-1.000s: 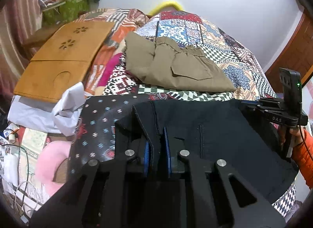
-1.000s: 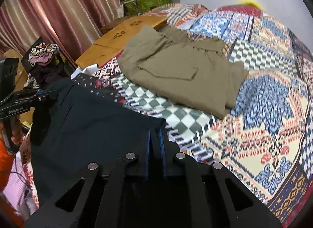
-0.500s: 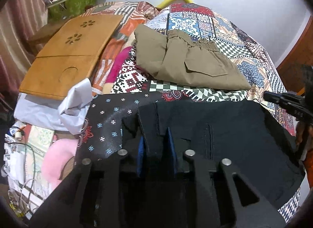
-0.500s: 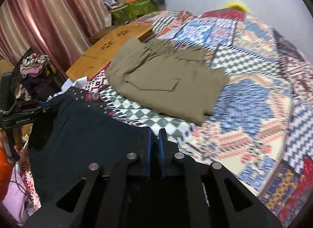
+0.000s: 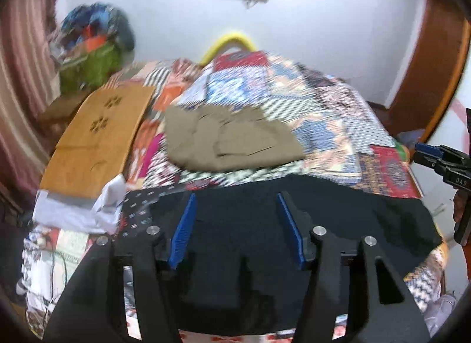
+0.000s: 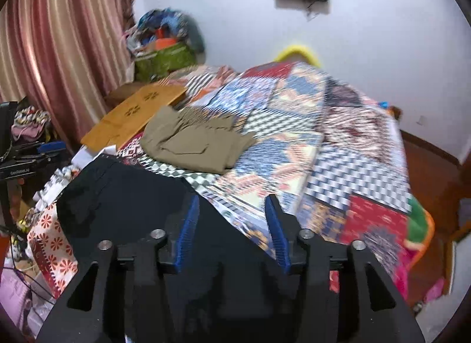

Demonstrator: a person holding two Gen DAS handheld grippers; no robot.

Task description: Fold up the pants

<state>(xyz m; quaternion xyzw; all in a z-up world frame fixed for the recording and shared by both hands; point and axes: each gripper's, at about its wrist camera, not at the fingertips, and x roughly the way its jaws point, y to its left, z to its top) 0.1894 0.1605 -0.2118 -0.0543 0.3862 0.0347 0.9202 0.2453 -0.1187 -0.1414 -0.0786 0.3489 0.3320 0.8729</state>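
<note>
Dark navy pants (image 5: 338, 213) lie folded flat on the near end of the patchwork bed (image 5: 338, 125); in the right wrist view they (image 6: 123, 192) spread left of the fingers. My left gripper (image 5: 235, 198) hangs above them, its jaws opening, blue pads apart, nothing pressed between them. My right gripper (image 6: 231, 198) is likewise lifted off the cloth, jaws opening, with the pants' right edge below the gap. Each gripper shows in the other's view: the right gripper (image 5: 441, 160) at the right edge, the left gripper (image 6: 32, 154) at the left edge.
Folded olive-khaki pants (image 5: 229, 142) lie mid-bed, beyond the dark pair. A wooden lap board (image 5: 100, 136) rests at the bed's left side, crumpled white paper (image 5: 97, 210) beside it. Striped curtains (image 6: 59, 48), a heap of clutter (image 6: 164, 45) and a wooden door frame (image 5: 435, 57) surround the bed.
Both grippers were shut on the dark pants' near edge; both have since opened, let go of the cloth and risen back from it. The pants now lie flat.
</note>
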